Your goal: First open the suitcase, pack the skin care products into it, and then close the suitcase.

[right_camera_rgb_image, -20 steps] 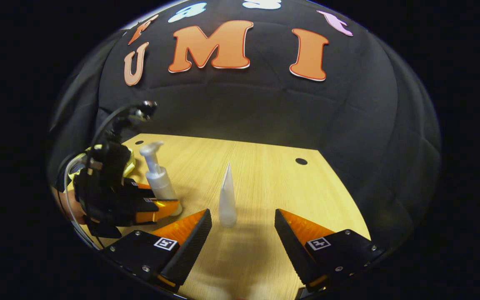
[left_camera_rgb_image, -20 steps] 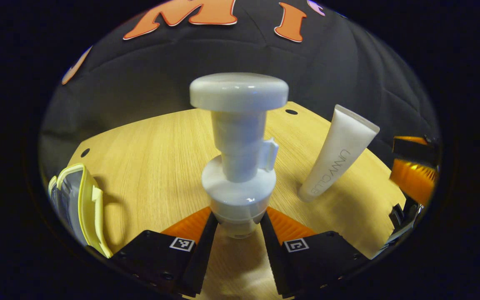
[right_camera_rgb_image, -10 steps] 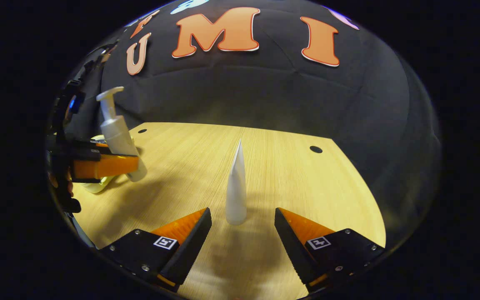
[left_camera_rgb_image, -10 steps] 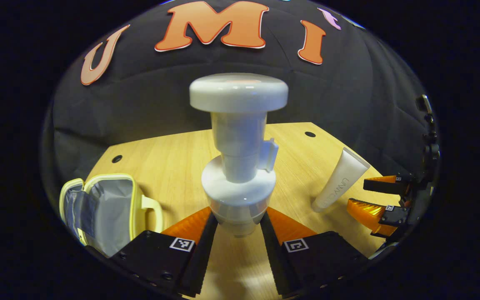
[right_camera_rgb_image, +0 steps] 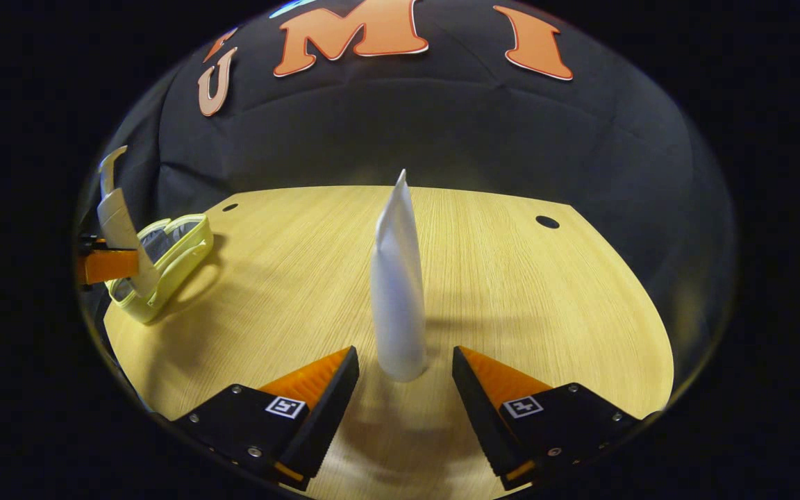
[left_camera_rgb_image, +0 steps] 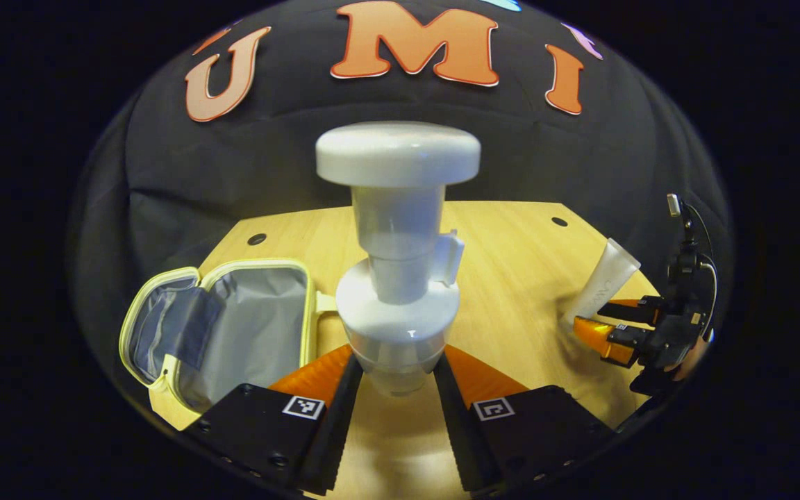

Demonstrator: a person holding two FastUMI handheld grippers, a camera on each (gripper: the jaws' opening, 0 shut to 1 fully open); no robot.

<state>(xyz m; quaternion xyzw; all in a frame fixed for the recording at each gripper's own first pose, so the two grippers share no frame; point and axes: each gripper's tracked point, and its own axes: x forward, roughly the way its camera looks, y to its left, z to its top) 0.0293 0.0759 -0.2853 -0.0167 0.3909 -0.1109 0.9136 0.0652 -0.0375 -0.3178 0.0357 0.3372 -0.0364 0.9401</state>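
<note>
L claw (left_camera_rgb_image: 392, 378) clamps pump bottle (left_camera_rgb_image: 397, 250) upright (above open suitcase (left_camera_rgb_image: 226, 326)); R claw (right_camera_rgb_image: 405, 375) spread w/ tube (right_camera_rgb_image: 397, 278) between.

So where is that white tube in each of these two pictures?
Left gripper view: the white tube is at the far right, tilted, between the other claw's fingers.
Right gripper view: the tube stands in the middle, just ahead of this claw's open fingers.
Shared landmark: the open yellow case on the wooden table.
</note>
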